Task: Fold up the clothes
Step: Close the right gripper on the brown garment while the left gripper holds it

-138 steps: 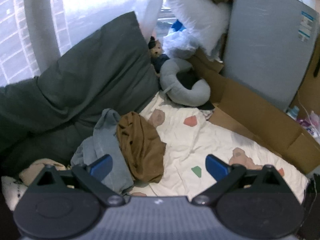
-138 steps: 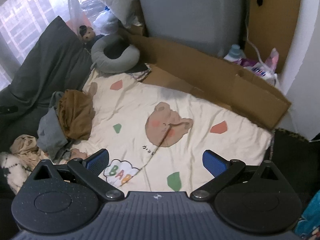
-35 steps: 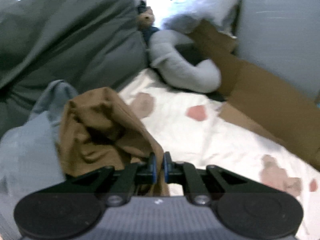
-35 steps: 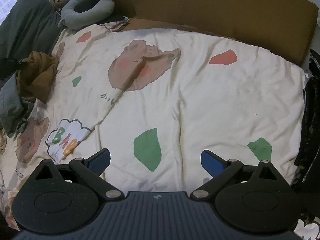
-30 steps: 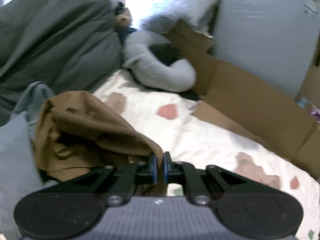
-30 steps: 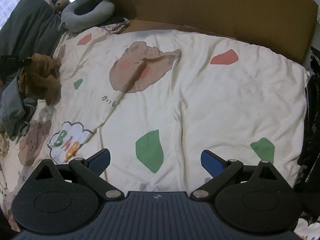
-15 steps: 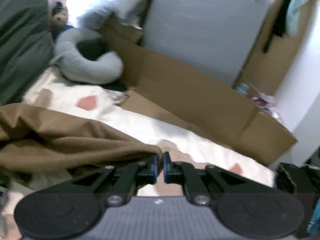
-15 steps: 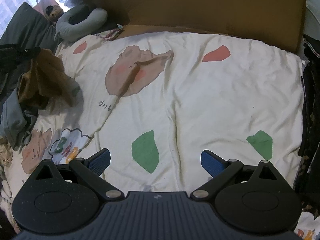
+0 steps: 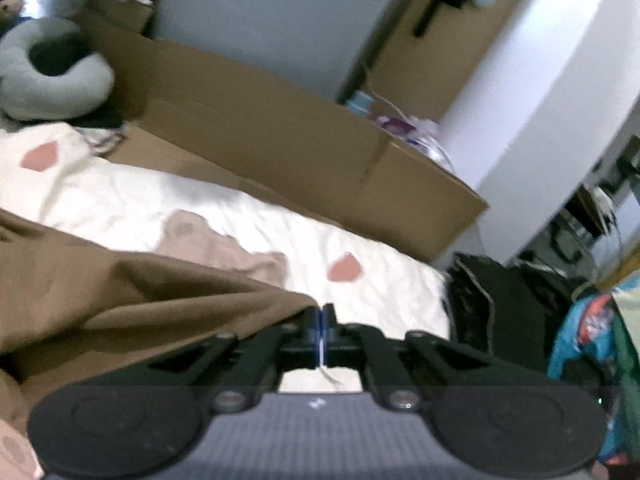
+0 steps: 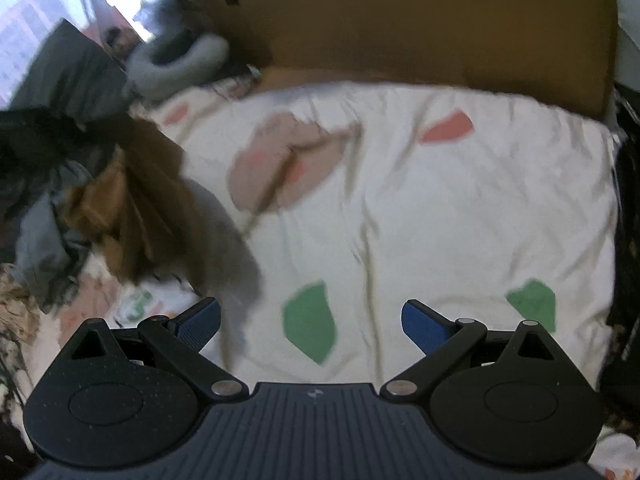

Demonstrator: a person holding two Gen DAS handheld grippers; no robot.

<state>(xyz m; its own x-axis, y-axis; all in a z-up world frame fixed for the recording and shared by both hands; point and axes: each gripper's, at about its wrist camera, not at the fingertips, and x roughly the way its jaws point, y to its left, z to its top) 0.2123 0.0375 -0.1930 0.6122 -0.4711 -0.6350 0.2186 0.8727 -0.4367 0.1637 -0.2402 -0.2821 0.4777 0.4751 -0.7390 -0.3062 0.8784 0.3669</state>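
A brown garment (image 9: 120, 292) hangs from my left gripper (image 9: 322, 322), which is shut on its edge; the cloth trails off to the left. From the right wrist view the same brown garment (image 10: 136, 200) dangles in the air above the left side of the cream bedspread (image 10: 440, 208), held up by the dark left gripper at the frame's left edge. My right gripper (image 10: 311, 322) stands open over the bedspread's near part with nothing between its blue pads. A grey garment (image 10: 40, 240) lies crumpled at the bed's left edge.
A long cardboard sheet (image 9: 280, 136) lines the bed's far side, and a grey neck pillow (image 9: 52, 76) lies at the head end. Dark pillows (image 10: 68, 76) rise at the left. Dark clothing (image 9: 508, 296) and a colourful bag (image 9: 588, 332) sit past the bed's foot.
My left gripper has shut on the brown garment, lifted it off the pile and carried it right, toward the middle of the bed. The right gripper has stayed open, shifting only slightly.
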